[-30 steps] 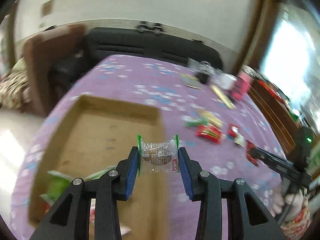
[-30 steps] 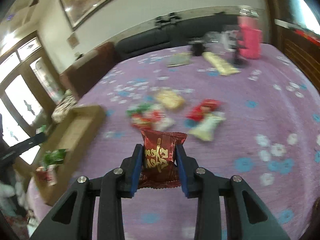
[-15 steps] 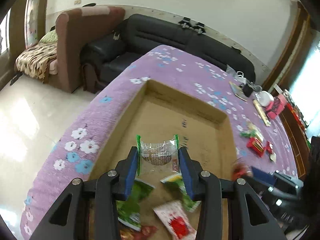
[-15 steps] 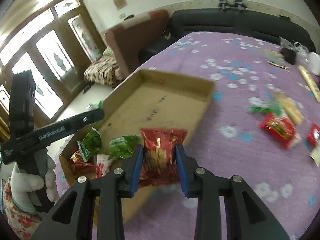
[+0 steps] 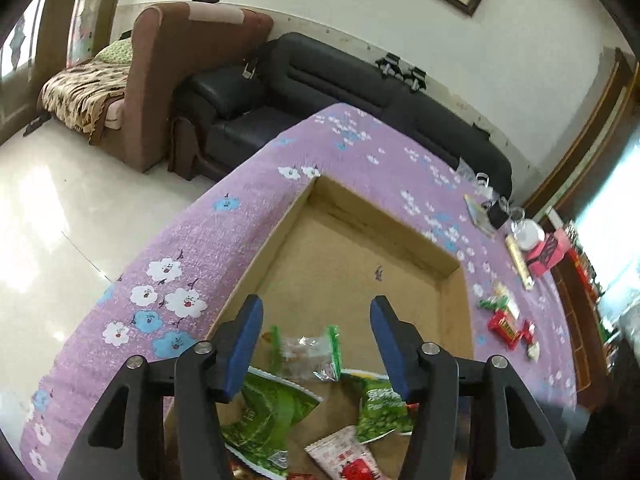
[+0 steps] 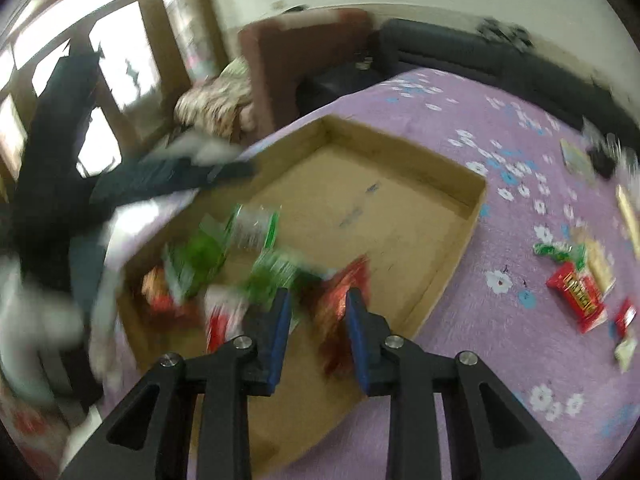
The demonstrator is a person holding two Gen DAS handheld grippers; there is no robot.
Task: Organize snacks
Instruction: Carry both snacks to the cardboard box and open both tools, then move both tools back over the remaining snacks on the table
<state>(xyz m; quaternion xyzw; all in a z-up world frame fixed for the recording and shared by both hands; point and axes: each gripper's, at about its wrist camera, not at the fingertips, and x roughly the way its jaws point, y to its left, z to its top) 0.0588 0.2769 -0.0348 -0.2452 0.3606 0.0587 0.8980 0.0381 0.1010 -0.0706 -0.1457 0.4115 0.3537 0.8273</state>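
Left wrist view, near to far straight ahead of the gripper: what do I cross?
Red-and-white sachet → green snack bag → clear green-edged wrapper → bare cardboard tray floor → tray's far wall → purple floral tablecloth.

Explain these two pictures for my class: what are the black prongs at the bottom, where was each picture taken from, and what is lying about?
The prongs are two hand-held grippers, each with a camera looking along its fingers. Left view: the left gripper stands open above a clear green-edged snack packet in the cardboard box. Right view, blurred: the right gripper has a red snack packet between its fingers; whether it grips cannot be told. The box sits on a purple flowered tablecloth, where more snacks lie, such as a red wrapped bar.
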